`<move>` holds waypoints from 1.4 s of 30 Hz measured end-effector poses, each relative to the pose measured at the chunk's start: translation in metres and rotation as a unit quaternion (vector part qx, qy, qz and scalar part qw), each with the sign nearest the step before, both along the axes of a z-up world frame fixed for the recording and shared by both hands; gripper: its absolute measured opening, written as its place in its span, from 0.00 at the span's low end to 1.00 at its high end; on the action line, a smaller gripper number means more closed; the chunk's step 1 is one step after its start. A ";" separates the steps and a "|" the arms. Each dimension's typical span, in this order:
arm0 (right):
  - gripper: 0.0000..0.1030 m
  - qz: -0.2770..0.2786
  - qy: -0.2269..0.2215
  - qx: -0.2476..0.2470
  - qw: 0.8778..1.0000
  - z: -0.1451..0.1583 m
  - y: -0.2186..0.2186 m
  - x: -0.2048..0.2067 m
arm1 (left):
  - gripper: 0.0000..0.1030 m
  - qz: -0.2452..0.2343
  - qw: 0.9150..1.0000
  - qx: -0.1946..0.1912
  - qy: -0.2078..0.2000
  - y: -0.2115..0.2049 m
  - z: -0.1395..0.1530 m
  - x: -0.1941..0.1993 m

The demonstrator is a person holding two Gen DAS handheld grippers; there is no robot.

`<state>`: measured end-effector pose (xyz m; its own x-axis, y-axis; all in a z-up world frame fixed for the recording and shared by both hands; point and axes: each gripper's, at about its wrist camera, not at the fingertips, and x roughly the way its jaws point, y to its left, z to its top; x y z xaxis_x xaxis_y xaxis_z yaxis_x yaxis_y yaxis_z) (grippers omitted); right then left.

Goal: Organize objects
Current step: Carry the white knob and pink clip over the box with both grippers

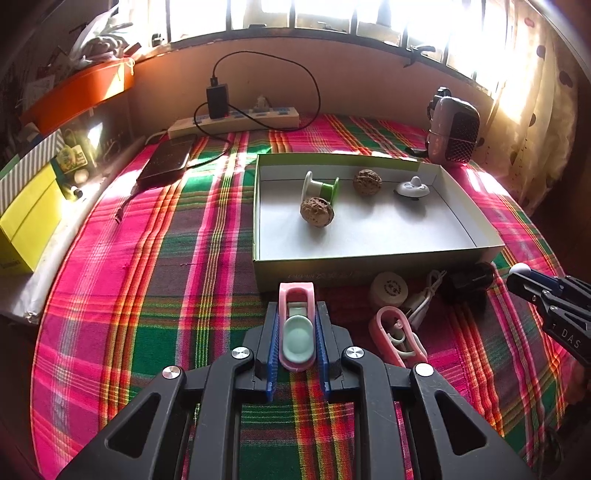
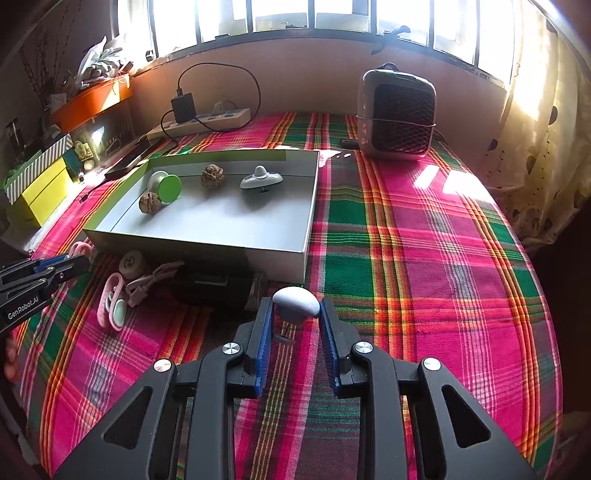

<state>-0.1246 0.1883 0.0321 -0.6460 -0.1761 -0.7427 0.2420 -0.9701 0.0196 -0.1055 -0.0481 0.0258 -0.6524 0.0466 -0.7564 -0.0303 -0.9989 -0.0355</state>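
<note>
Our left gripper [image 1: 297, 334] clamped on a pink clip [image 1: 296, 325] just short of the box [image 1: 369, 258] front wall, our right gripper [image 2: 296, 325] pinching a small grey spinning top [image 2: 295, 302] near its front right corner, broad bare plaid cloth [image 2: 424, 258] to our right.

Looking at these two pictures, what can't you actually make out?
- Dark object in front of the box: in shadow in both views; what it is cannot be told.
- Print on the round cream disc: too small to read.
- Grey-white rounded piece in the right gripper: its lower part is hidden between the fingers.
- Outside the window: washed out by glare.
</note>
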 end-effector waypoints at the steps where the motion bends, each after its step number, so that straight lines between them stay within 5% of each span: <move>1: 0.25 0.000 0.003 -0.001 1.000 0.002 0.000 0.001 | 0.15 -0.001 1.000 0.001 0.002 0.000 0.002 0.000; 20: 0.25 0.020 0.039 -0.010 0.999 0.039 -0.020 -0.024 | 0.15 -0.013 1.000 0.007 0.017 0.004 0.023 -0.032; 42: 0.25 0.039 -0.001 -0.008 0.999 0.016 -0.049 -0.096 | 0.15 -0.011 1.000 0.009 -0.006 0.008 0.006 -0.072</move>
<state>-0.2205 0.1393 0.0479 -0.6279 -0.2386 -0.7408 0.3176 -0.9475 0.0360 -0.1779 -0.0404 0.0315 -0.6416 0.0751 -0.7633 -0.0518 -0.9972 -0.0546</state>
